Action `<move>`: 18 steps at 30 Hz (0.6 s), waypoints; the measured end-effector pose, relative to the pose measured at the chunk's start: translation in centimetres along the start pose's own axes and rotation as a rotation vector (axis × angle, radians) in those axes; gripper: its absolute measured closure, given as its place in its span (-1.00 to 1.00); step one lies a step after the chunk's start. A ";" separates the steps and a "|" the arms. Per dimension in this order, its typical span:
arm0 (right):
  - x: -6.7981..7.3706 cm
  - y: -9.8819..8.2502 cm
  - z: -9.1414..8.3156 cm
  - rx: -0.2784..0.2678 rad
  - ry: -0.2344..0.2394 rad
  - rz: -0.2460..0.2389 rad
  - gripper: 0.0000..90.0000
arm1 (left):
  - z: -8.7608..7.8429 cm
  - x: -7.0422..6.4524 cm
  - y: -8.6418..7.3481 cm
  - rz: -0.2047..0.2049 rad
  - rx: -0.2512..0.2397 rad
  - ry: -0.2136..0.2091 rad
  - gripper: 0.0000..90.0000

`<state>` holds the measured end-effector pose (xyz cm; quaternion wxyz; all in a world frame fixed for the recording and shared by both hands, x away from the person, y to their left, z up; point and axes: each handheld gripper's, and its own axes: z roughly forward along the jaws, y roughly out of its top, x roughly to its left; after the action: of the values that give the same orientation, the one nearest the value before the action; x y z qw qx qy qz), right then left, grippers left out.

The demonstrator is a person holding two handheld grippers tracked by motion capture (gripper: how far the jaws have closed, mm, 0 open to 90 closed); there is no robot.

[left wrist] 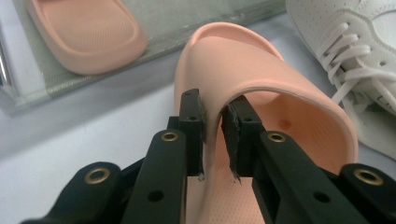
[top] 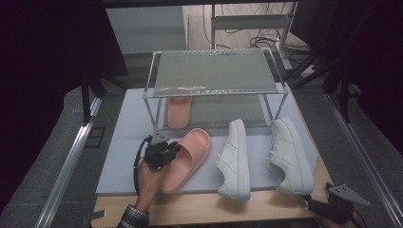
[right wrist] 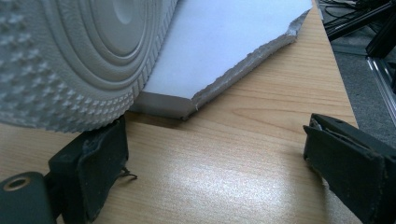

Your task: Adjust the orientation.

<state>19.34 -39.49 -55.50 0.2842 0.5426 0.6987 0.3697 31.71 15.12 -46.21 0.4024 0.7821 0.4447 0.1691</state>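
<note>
A pink slide sandal [top: 190,156] lies on the pale mat [top: 123,156] in front of the rack. My left gripper [top: 164,151] is at its near left side, shut on the edge of the sandal's upper band [left wrist: 261,70]. In the left gripper view the two pads pinch that band from inside and outside, with my left gripper [left wrist: 214,126] pointing at the toe. The matching pink slide [top: 179,111] rests on the rack's lower shelf, also seen as the other slide [left wrist: 88,32]. My right gripper [top: 332,202] rests at the table's near right corner, open and holding nothing [right wrist: 219,154].
Two white sneakers [top: 235,159] [top: 290,154] lie on the mat right of the sandal. The right sneaker's sole [right wrist: 70,56] sits just above my right gripper's left jaw. A clear two-shelf rack [top: 214,71] stands at the back. Bare wooden table [right wrist: 233,154] borders the mat.
</note>
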 end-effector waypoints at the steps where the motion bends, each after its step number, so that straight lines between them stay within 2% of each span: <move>1: 0.0 0.0 0.0 0.000 0.000 0.000 -0.86 | 0.0 0.0 0.2 0.001 -0.001 0.003 0.74; 13: 0.0 0.0 0.0 -0.001 0.000 -0.002 -0.86 | 1.5 0.0 3.0 0.008 -0.029 0.027 0.74; 18: 0.0 0.0 0.0 -0.001 0.000 -0.002 -0.86 | 2.4 0.1 4.0 -0.004 -0.036 0.041 0.74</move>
<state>19.34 -39.51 -55.52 0.2849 0.5420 0.6988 0.3697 35.49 12.94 -44.62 0.4078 0.7702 0.4513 0.1922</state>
